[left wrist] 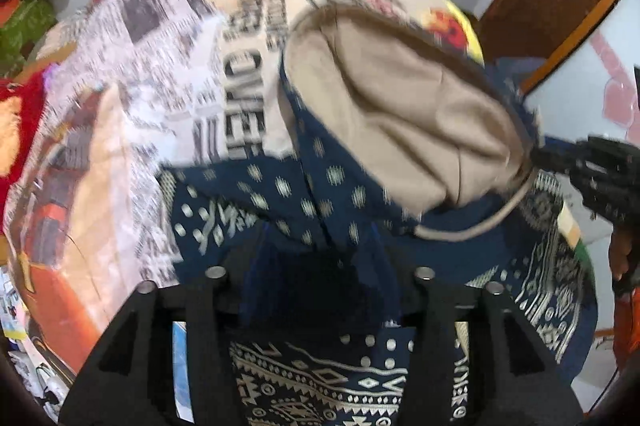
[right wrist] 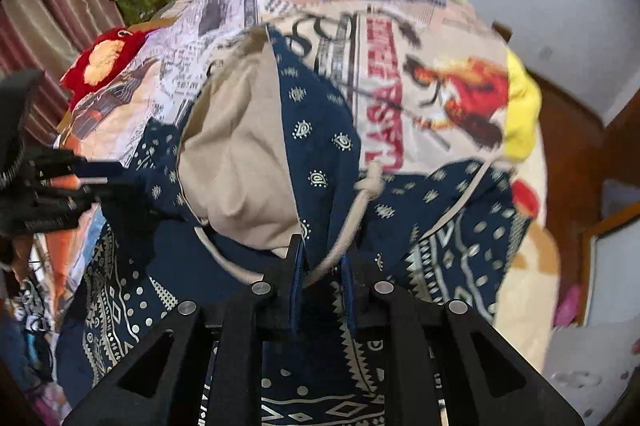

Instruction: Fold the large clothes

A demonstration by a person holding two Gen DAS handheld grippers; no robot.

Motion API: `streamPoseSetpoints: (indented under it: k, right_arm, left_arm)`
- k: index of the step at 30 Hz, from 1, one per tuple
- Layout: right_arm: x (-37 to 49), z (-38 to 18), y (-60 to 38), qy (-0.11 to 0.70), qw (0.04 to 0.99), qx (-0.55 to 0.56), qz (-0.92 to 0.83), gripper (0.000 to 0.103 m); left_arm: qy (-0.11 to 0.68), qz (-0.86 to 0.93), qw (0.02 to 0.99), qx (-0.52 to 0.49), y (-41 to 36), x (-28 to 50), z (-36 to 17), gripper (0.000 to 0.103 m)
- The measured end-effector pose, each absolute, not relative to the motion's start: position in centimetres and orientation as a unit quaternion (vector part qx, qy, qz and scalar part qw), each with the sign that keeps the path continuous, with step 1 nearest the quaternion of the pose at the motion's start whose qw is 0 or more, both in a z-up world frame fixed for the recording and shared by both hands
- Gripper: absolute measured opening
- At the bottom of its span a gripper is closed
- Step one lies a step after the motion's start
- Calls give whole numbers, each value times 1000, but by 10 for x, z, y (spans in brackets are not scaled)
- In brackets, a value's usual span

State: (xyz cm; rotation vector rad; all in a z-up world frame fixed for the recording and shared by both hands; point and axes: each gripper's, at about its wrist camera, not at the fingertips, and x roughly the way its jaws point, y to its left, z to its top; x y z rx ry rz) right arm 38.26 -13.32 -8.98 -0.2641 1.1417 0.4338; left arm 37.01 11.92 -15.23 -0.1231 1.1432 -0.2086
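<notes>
Navy fabric with cream geometric print, a hooded garment (right wrist: 320, 154) with a beige-lined hood (left wrist: 400, 114) and one knotted drawstring (right wrist: 370, 182), lies bunched on the newspaper-print bedspread (left wrist: 132, 98), near both cameras. The right gripper (right wrist: 322, 266) is clamped on cloth by the drawstring, while the left gripper (left wrist: 320, 286) stands half-open over the dark cloth with nothing pinched. I judge the fold barely begun (one garment, two grippers): it is still rumpled, with smoothing and every fold left.
</notes>
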Motion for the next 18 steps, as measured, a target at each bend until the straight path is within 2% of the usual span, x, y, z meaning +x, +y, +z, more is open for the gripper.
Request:
streamPoseSetpoints:
  k: [9,18]
  right_arm:
    - [410,-51,-132,497,838,-75,209,13]
    - [479,-101,-93,544,809,-52,216,13]
  left_arm:
    - [522,-90,843,-87,125,417,-147,56]
    - [563,-84,814,-116,119,467,-203,56]
